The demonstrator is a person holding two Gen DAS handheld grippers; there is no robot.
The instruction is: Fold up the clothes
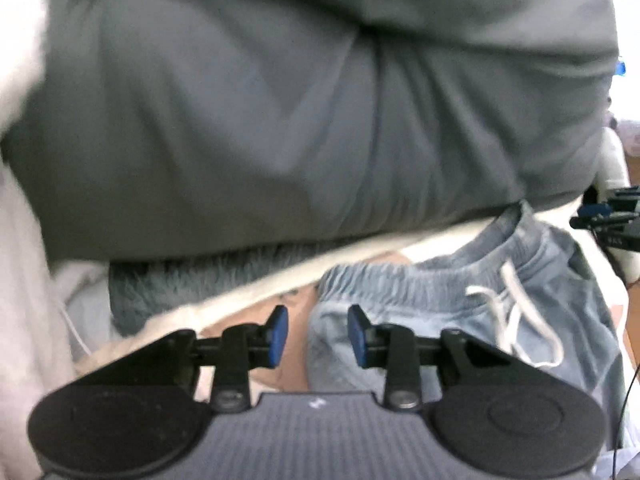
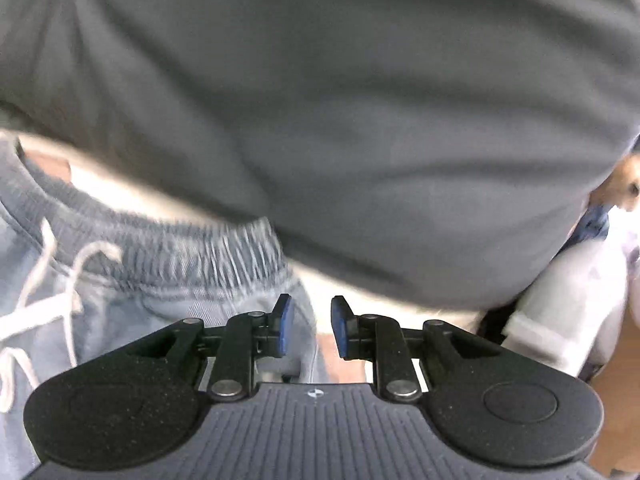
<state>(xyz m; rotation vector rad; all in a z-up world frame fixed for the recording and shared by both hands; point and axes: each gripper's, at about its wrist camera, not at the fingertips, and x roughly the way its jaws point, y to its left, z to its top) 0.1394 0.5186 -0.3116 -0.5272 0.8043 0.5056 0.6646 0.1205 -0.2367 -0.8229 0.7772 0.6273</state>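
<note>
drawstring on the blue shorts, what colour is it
White drawstring, clearest in the left wrist view.

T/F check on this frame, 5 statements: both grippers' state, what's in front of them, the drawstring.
1. The left gripper is open with nothing between its pads. True.
2. The right gripper is shut on the waistband. False: its jaws stand apart, holding nothing.
3. The blue-grey shorts have an elastic waistband and a white drawstring. True.
4. The drawstring is black. False: it is white in both wrist views.
5. A large grey garment fills the upper part of both views, beyond the shorts. True.
</note>
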